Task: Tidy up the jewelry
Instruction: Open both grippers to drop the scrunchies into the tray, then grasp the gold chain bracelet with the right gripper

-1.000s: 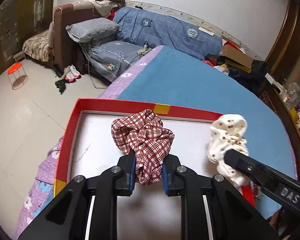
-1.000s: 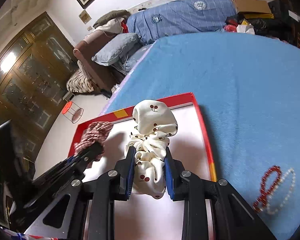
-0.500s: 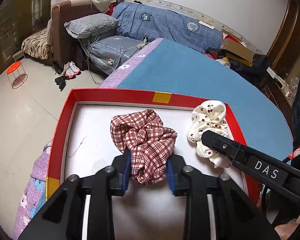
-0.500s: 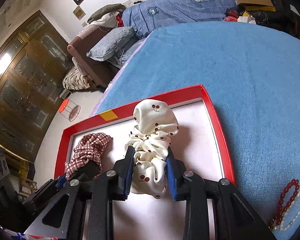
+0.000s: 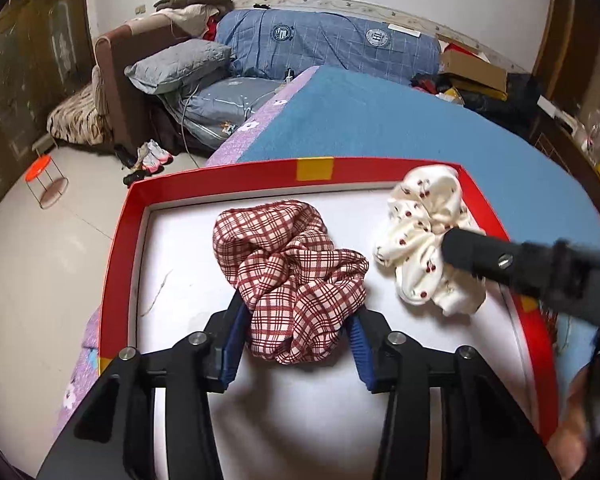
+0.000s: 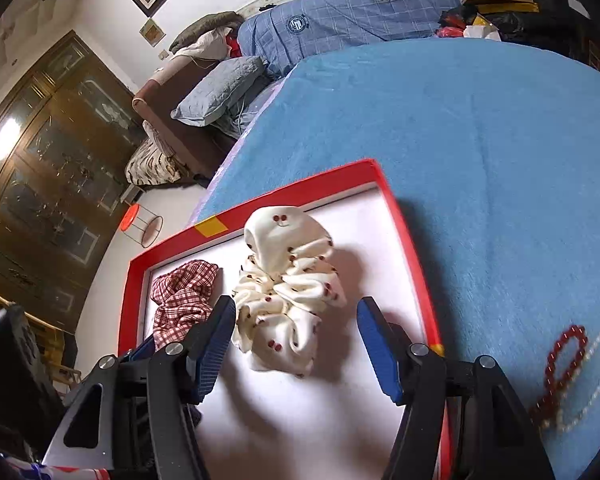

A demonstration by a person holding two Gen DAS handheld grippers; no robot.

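A shallow red-walled cardboard tray with a white floor point(image 5: 116, 240) sits on a blue cloth-covered bed surface point(image 6: 500, 140) and serves as the reference here. Inside the tray, 2 fabric items lie on the floor. The red-and-white plaid fabric scrunchie point(image 5: 292, 276) lies toward the tray's left half; the left gripper point(image 5: 296, 344) stands with its blue-padded fingers parted, 1 on each side of the scrunchie's near end, and whether the pads still touch the cloth is not certain from this angle. The cream fabric scrunchie with red cherry print point(image 6: 288, 292) lies toward the tray's right half, near the right wall. The right gripper point(image 6: 296, 340) is spread wide around it, with a clear gap at the right pad and the left pad just beside the fabric. Outside the tray, beyond its right wall, a dark red bead bracelet point(image 6: 560, 368) and a white pearl bead bracelet point(image 6: 596, 376) lie together on the blue surface, overlapping.
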